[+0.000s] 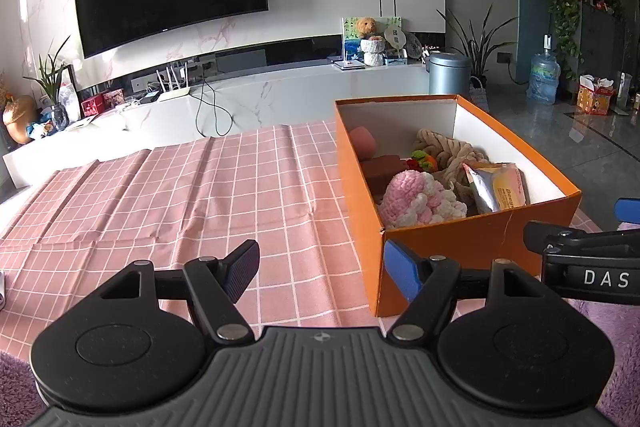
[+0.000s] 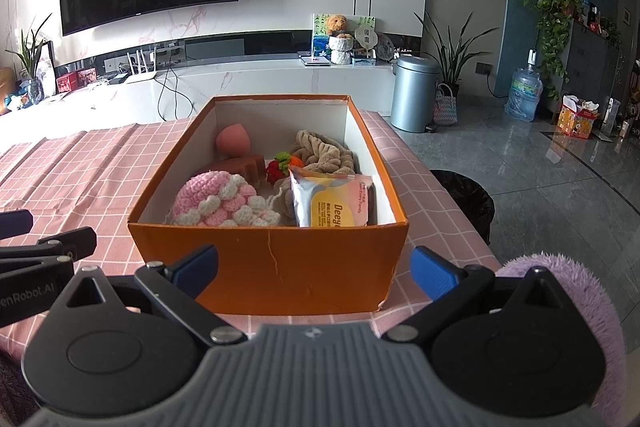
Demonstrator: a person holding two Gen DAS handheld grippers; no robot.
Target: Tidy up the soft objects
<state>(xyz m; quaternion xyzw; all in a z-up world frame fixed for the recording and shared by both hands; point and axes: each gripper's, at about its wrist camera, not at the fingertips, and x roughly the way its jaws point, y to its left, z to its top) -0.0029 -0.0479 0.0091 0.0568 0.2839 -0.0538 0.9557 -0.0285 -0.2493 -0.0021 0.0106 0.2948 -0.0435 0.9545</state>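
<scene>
An orange box (image 2: 280,259) stands on the pink checked tablecloth (image 1: 180,195); it also shows in the left wrist view (image 1: 460,243). Inside lie a pink and white crochet piece (image 2: 220,203), a pink sponge egg (image 2: 233,141), a brown block (image 2: 248,165), a small crochet strawberry (image 2: 280,165), a beige fluffy cloth (image 2: 324,151) and a wipes packet (image 2: 332,203). My right gripper (image 2: 316,269) is open and empty, just in front of the box's near wall. My left gripper (image 1: 324,269) is open and empty, left of the box's near corner.
A purple fluffy sleeve (image 2: 576,291) is at the right gripper's right side. A black bin (image 2: 468,199) stands beyond the table's right edge. A grey pedal bin (image 2: 414,93) and a white TV bench (image 2: 240,87) stand behind the table.
</scene>
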